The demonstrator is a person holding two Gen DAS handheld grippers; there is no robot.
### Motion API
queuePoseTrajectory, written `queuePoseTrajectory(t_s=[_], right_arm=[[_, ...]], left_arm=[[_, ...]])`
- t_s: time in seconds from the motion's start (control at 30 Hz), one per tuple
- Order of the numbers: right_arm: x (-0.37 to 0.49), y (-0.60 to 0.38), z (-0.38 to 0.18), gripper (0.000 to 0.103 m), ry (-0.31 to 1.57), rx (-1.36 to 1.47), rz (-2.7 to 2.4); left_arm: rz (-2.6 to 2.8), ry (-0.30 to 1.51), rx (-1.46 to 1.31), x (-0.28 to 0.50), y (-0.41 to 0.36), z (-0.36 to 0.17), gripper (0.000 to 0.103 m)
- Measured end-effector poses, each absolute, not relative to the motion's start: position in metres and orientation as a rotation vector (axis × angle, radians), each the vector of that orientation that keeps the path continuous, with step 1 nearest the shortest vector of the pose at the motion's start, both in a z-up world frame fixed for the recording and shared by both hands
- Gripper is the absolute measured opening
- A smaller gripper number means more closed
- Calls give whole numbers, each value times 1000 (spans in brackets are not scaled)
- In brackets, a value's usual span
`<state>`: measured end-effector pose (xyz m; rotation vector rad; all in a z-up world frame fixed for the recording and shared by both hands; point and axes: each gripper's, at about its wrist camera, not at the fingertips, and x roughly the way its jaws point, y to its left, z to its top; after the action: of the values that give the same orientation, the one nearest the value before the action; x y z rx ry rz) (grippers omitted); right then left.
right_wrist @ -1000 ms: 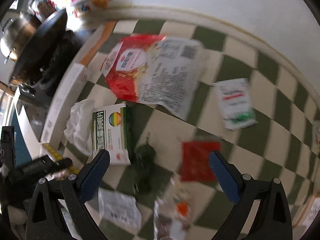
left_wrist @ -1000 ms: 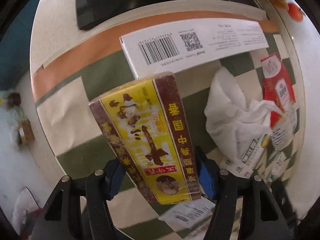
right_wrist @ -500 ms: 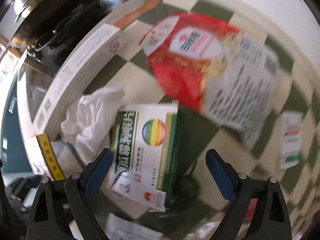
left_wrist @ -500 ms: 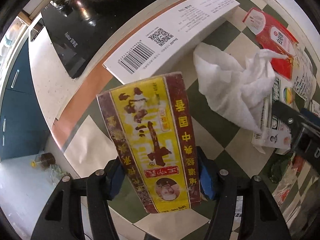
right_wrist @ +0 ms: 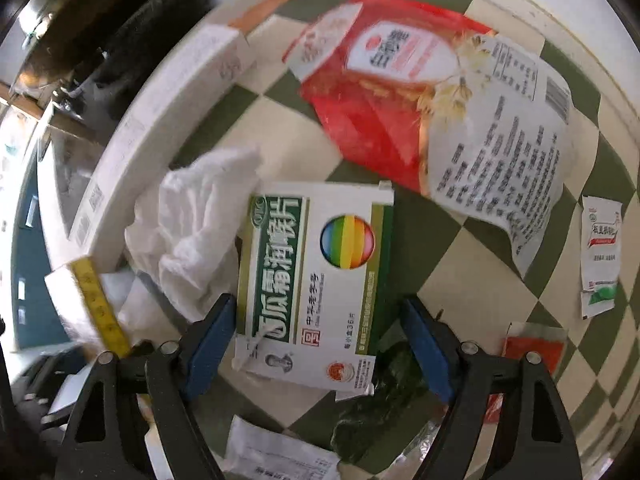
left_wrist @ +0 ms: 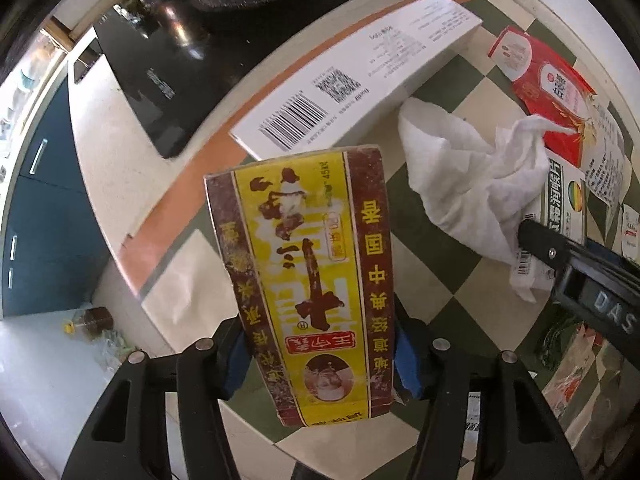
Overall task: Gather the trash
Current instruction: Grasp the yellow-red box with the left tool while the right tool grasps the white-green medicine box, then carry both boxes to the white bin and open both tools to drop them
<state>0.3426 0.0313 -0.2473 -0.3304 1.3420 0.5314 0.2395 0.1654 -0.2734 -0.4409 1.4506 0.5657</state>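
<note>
My left gripper (left_wrist: 320, 356) is shut on a yellow and brown carton (left_wrist: 308, 280) and holds it above the green and cream checked table (left_wrist: 472, 280). My right gripper (right_wrist: 316, 344) is open, its blue pads either side of a white and green medicine box (right_wrist: 316, 276) lying flat. A crumpled white tissue (right_wrist: 196, 232) lies left of that box; it also shows in the left wrist view (left_wrist: 468, 192). A red and white pouch (right_wrist: 432, 108) lies beyond the box. The right gripper's finger (left_wrist: 576, 264) shows at the right of the left wrist view.
A long white barcode box (left_wrist: 352, 92) lies along the table's orange edge, with a black stove (left_wrist: 192, 40) behind it. A small white sachet (right_wrist: 600, 252), a red packet (right_wrist: 532, 348), a dark green wrapper (right_wrist: 376, 408) and paper slips (right_wrist: 280, 456) lie around.
My right gripper moved left and down until its open pads straddle the medicine box. My left gripper lifted the carton and swung, bringing the stove and the right gripper into view.
</note>
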Motion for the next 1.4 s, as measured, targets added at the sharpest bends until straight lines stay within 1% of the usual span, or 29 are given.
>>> queuePoseTrajectory(t_s=[0.2,0.33,0.47,0.5,0.57,0.63,0.77,0.9,1.0,1.07,1.13,1.23,1.33,1.4], right_arm=[[353,-6,-216,70,1314,-231,512],[351,-30,-187,69,1263,-189,529],[337,-32,-152,69,1223,-133,556],[327,-11,-143,69,1211,-124,569],[315,1,-129,69,1183,-113,600],[295,9,-103,69,1156,-121,638],[247,33,-90,69,1131,-128,707],[190,66,-92,69,1130,-142,751],[134,107,-112,69,1162,-169,775],[100,138,-137,69,1181,-205,795],[67,172,-169,69,1214,-237,832],[26,224,-240,69,1277,-294,873],[-7,279,-338,69,1369,-358,905],[-19,308,-403,69,1398,-404,916]], left_arm=[[570,1374,-442,218,174,-240,56],[566,1308,-434,198,179,-206,56],[562,1240,-443,187,185,-180,56],[563,1223,-445,181,189,-173,56],[561,1191,-450,165,199,-159,56],[565,1169,-454,157,199,-147,56],[579,1149,-484,125,233,-153,56],[610,1156,-527,53,282,-164,56],[650,1181,-561,0,323,-185,56],[681,1204,-600,-40,355,-208,56],[702,1248,-648,-74,387,-246,56],[732,1308,-724,-116,435,-315,56],[742,1350,-833,-148,477,-402,56],[703,1345,-923,-158,502,-467,56]])
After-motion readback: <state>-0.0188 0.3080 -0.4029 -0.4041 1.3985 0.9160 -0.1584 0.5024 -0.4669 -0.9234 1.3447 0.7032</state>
